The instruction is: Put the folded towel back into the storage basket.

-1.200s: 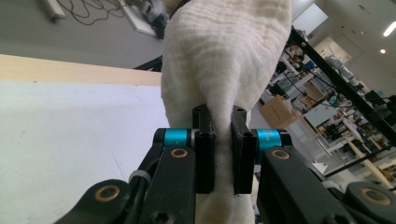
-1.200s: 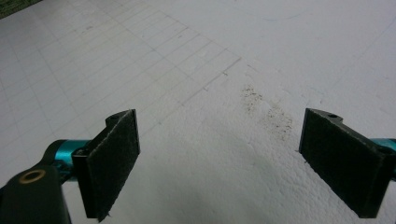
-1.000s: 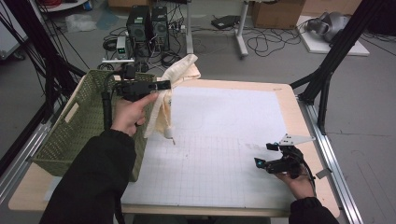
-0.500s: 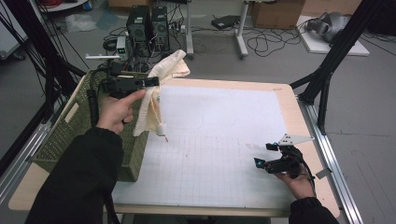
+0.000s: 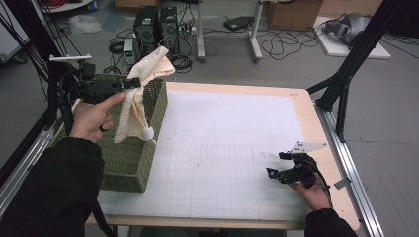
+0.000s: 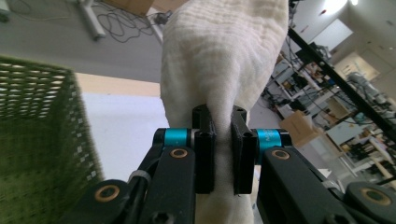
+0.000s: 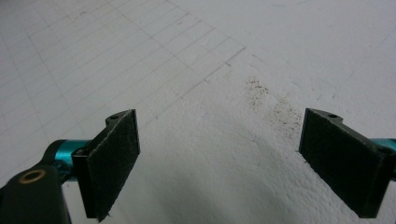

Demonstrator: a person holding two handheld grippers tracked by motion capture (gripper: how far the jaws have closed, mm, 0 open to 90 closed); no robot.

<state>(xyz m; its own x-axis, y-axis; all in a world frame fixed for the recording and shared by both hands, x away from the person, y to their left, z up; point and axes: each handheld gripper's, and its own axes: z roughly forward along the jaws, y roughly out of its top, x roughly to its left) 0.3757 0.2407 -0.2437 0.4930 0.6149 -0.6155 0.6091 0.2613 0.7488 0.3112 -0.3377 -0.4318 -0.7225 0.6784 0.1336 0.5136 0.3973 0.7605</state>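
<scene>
Cream, soft woven cloth [image 5: 141, 94]: pinched between the closed jaws of the left gripper [image 5: 129, 84], hanging at the near rim of the green wicker basket [image 5: 129, 163]; a second ago it hung further right, over the white gridded mat [image 5: 232, 148]. Black right gripper [image 5: 282, 165]: unmoved, resting low on the mat at the table's right side, jaws spread wide, nothing between them.

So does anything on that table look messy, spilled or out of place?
Only a faint patch of dark specks soiling the white mat ahead of the open right gripper. The cream cloth hangs pinched in the left gripper above the basket, deliberately.
</scene>
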